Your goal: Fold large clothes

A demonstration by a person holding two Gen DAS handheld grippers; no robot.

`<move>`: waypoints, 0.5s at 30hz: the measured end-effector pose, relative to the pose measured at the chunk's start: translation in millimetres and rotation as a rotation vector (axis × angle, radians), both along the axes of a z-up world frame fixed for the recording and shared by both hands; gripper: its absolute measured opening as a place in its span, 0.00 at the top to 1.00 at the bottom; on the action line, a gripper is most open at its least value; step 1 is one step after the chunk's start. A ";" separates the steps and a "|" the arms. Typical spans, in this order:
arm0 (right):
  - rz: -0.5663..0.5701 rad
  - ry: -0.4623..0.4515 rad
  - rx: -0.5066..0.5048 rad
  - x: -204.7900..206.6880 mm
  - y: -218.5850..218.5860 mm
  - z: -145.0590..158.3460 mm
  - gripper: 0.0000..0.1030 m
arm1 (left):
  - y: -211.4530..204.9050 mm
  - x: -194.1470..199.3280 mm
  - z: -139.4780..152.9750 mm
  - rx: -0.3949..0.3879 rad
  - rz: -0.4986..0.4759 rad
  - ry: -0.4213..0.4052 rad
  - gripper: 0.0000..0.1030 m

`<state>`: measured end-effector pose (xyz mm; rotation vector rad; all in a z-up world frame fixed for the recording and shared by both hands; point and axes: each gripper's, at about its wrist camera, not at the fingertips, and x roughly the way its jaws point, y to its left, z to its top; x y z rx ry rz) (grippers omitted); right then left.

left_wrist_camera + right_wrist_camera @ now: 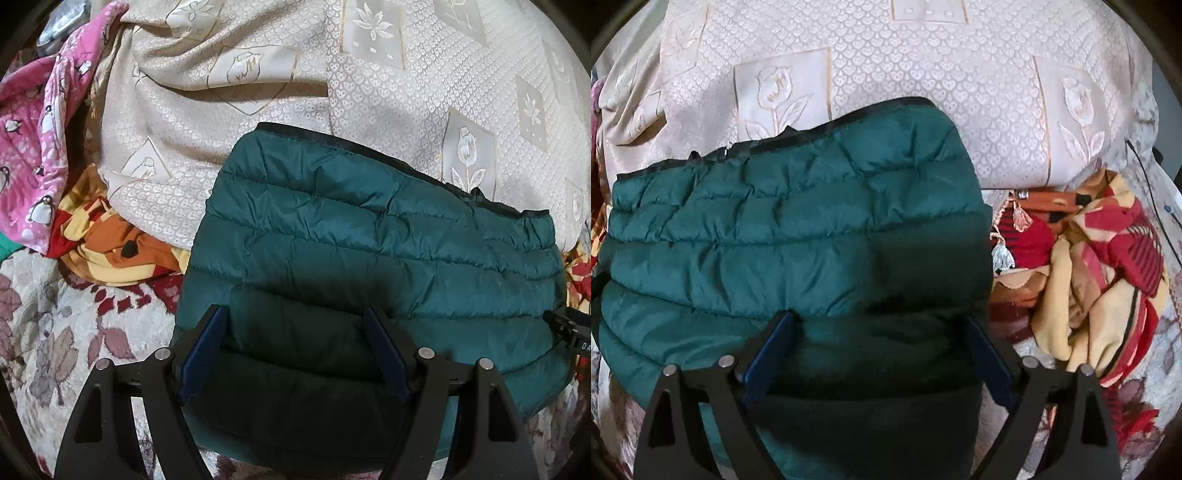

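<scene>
left gripper (295,354) wide, empty, over jacket's (369,240) near edge | right gripper (879,354) wide, empty | jacket folded on bed (66,332), likely released to settle

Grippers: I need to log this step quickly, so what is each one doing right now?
Left gripper: open, jaws spread over the green puffer jacket, gripping nothing.
Right gripper: open wide above the same jacket, gripping nothing.
</scene>
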<state>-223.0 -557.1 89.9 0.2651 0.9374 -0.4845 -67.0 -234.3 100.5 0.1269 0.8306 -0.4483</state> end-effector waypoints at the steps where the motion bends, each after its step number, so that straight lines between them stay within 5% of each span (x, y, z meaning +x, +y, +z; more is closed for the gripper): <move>1: 0.004 0.002 -0.005 -0.6 0.8 2.0 0.08 | 0.0 0.6 -0.6 0.000 -0.002 0.002 0.35; 11: 0.007 -0.047 -0.002 -7.7 -0.4 20.6 0.07 | 4.5 4.2 1.2 -0.033 -0.007 0.025 0.35; 15: 0.008 -0.055 0.038 -8.4 -9.9 18.8 0.01 | 18.8 13.3 7.8 -0.122 -0.003 0.062 0.35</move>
